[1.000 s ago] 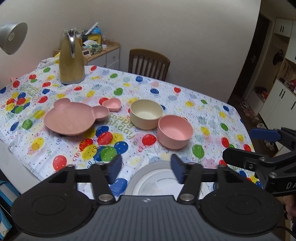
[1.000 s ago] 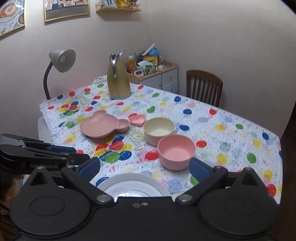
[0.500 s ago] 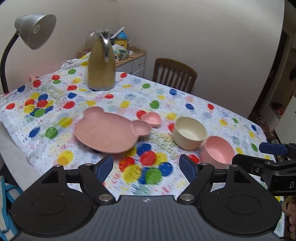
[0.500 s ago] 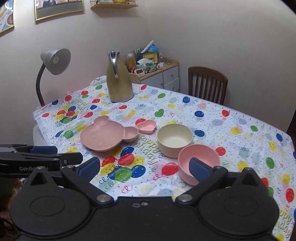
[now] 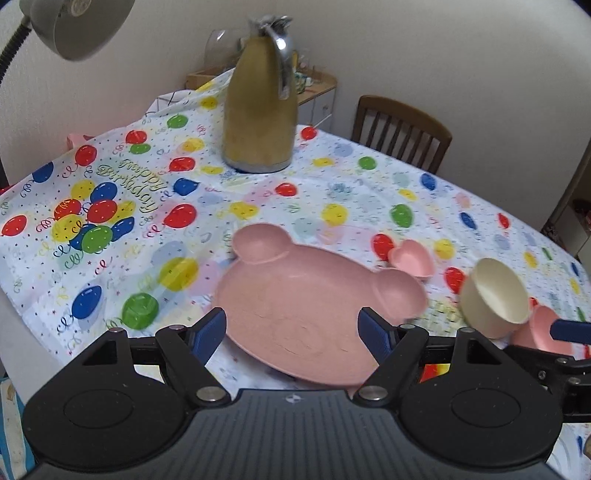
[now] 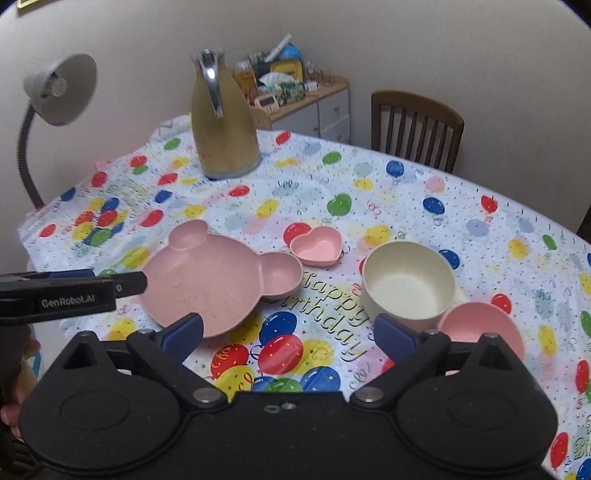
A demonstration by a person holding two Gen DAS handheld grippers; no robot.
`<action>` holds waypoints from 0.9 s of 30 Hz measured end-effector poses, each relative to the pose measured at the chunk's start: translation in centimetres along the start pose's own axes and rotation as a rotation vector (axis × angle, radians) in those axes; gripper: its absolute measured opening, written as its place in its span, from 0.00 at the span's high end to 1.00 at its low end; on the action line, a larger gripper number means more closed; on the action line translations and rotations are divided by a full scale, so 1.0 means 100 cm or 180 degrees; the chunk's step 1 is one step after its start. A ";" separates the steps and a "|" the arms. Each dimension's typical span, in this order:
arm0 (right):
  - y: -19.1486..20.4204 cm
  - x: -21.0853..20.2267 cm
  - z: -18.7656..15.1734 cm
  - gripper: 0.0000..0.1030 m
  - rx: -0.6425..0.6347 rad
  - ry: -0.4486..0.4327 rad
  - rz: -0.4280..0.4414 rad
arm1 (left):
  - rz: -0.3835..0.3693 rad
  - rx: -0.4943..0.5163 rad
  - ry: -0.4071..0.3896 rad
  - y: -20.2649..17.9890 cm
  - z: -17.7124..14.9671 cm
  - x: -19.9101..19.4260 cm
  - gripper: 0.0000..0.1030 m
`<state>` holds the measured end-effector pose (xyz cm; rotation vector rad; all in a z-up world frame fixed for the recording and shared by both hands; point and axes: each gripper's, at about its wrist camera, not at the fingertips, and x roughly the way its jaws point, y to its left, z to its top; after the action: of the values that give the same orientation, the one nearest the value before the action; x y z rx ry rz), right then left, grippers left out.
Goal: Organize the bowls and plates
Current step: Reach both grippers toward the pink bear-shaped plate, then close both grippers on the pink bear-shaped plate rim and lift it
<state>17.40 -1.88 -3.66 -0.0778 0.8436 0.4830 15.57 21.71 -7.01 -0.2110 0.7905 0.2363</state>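
A pink bear-shaped plate [image 5: 314, 302] lies flat on the balloon tablecloth [image 5: 110, 206]. My left gripper [image 5: 291, 332] hangs open just before it; the plate's near rim shows between the blue pads, which do not press on it. To the plate's right sit a small pink heart dish [image 5: 412, 258], a cream bowl [image 5: 493, 295] and a pink bowl [image 5: 543, 328]. My right gripper [image 6: 288, 332] is open and holds nothing, above the cloth between the bear plate [image 6: 218, 277] and the cream bowl [image 6: 408, 282]. The pink bowl [image 6: 480, 328] sits by its right finger. The left gripper's finger [image 6: 74, 291] reaches in from the left.
A gold thermos jug [image 5: 258, 110] stands at the back of the table. A grey desk lamp [image 5: 74, 26] hangs over the left corner. A wooden chair [image 5: 402, 129] and a cluttered cabinet [image 6: 306, 99] stand behind. The table's edge runs close at the left.
Both grippers have swept left across the table and sunk a little. The white plate at the front edge has left view. The left jaws have widened, and the bear plate now lies before them.
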 end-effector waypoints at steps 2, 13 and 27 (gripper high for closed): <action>0.002 0.020 0.005 0.06 0.0100 0.0132 -0.0002 | 0.0042 0.0033 0.0042 0.009 0.007 0.016 0.24; 0.013 0.108 0.015 0.23 0.0329 0.0607 -0.0024 | 0.0047 -0.0151 0.0455 0.050 0.025 0.092 0.25; 0.020 0.147 0.018 0.58 0.0441 0.0914 0.0111 | -0.0014 -0.0099 0.0738 0.052 0.023 0.127 0.62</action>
<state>26.03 5.92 -13.02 -0.0046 1.1595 0.4506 24.25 28.97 -15.13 -0.2726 1.0166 0.2224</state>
